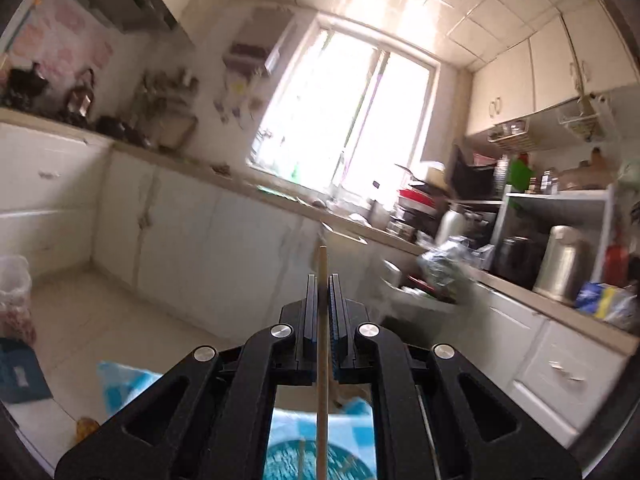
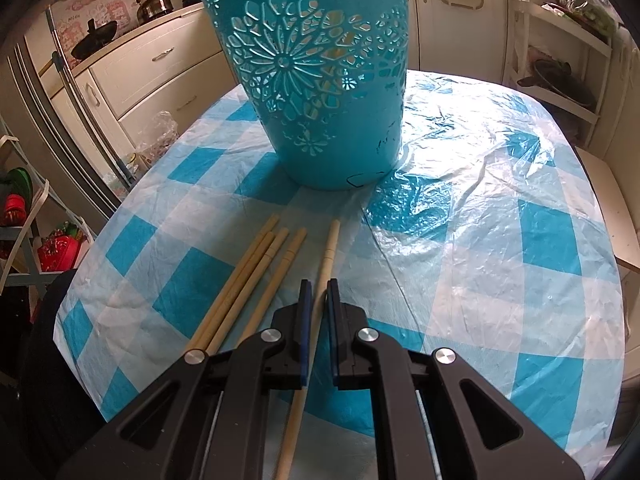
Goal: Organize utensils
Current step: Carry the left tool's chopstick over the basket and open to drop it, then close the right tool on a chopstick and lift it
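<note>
Evidently, the left gripper [image 1: 323, 280] was clamped on a single chopstick [image 1: 322, 320], carried level above the teal basket [image 1: 320, 460], which showed at 6 o'clock in that view; a raised, level carry suits dropping the stick in from above. The right gripper [image 2: 319, 284] was closed around another chopstick [image 2: 326, 264] lying on the checked worktop [image 2: 480, 240], its tip toward the basket [image 2: 320, 80] at 12 o'clock. Four loose chopsticks [image 2: 256, 272] lay at 10 o'clock of that gripper, grouped for successive pickups.

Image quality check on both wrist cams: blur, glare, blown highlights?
Left wrist: kitchen background motion-smeared, window blown out white, while the left tool and its chopstick stay sharp. Right wrist: crisp throughout, sun glare on the plastic tablecloth beside the teal basket; strong fisheye bending at edges.
</note>
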Demonstrator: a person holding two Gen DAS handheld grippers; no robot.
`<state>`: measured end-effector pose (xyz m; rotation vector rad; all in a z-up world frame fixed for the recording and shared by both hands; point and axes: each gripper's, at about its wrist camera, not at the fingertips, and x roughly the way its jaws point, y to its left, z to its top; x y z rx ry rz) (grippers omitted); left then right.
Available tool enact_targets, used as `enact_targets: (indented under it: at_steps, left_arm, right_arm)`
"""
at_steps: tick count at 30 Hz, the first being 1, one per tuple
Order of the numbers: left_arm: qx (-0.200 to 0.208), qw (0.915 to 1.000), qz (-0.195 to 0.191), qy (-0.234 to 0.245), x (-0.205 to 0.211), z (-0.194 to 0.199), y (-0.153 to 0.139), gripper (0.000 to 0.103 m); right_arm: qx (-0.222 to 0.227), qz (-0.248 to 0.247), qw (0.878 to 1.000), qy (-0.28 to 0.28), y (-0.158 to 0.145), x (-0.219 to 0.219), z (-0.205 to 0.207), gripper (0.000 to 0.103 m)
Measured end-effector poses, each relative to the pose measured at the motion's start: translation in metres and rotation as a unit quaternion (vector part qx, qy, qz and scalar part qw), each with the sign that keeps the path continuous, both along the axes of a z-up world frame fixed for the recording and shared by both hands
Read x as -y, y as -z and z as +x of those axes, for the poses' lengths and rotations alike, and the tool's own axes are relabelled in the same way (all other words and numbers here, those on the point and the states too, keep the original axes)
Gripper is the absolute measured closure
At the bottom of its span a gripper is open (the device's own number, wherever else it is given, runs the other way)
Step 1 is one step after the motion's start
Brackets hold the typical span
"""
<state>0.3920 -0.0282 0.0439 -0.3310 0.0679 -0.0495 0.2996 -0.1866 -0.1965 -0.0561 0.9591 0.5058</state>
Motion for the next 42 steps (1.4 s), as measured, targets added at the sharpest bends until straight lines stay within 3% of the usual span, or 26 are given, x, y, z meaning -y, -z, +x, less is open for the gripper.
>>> enact_targets:
  at_steps: [6, 12, 19, 25, 31, 37, 42]
  left_arm:
    - [-0.065, 0.9977, 0.012, -0.017, 0.023, 0.030, 0.052, 0.098]
    - [-0.106, 0.9926, 0.059, -0.009, 0.021, 0.026, 0.081, 0.098]
    - [-0.149, 0.9840, 0.097, 0.017, 0.019, 0.007, 0.092, 0.096]
    - [-0.156, 0.9841, 0.082, 0.023, 0.002, -0.019, 0.090, 0.082]
    - [-0.166, 0.9832, 0.070, 0.029, -0.014, -0.032, 0.094, 0.078]
    - [-0.189, 0.9795, 0.062, 0.030, -0.026, -0.034, 0.107, 0.077]
    - [-0.192, 0.9795, 0.054, 0.031, -0.032, -0.034, 0.110, 0.074]
  right_arm:
    - [-0.004, 0.003, 1.000, -0.001, 0.000, 0.000, 0.002, 0.095]
    - [-0.003, 0.002, 1.000, 0.000, 0.000, 0.000, 0.002, 0.095]
    - [0.001, 0.012, 1.000, 0.004, 0.000, 0.003, 0.001, 0.095]
    - [0.011, 0.063, 0.998, 0.017, -0.006, 0.018, 0.001, 0.096]
    - [0.008, 0.104, 0.994, 0.018, -0.014, 0.025, 0.000, 0.097]
    - [-0.004, 0.007, 1.000, -0.007, -0.005, 0.001, 0.000, 0.096]
    - [-0.009, -0.013, 1.000, -0.014, -0.004, -0.006, 0.009, 0.096]
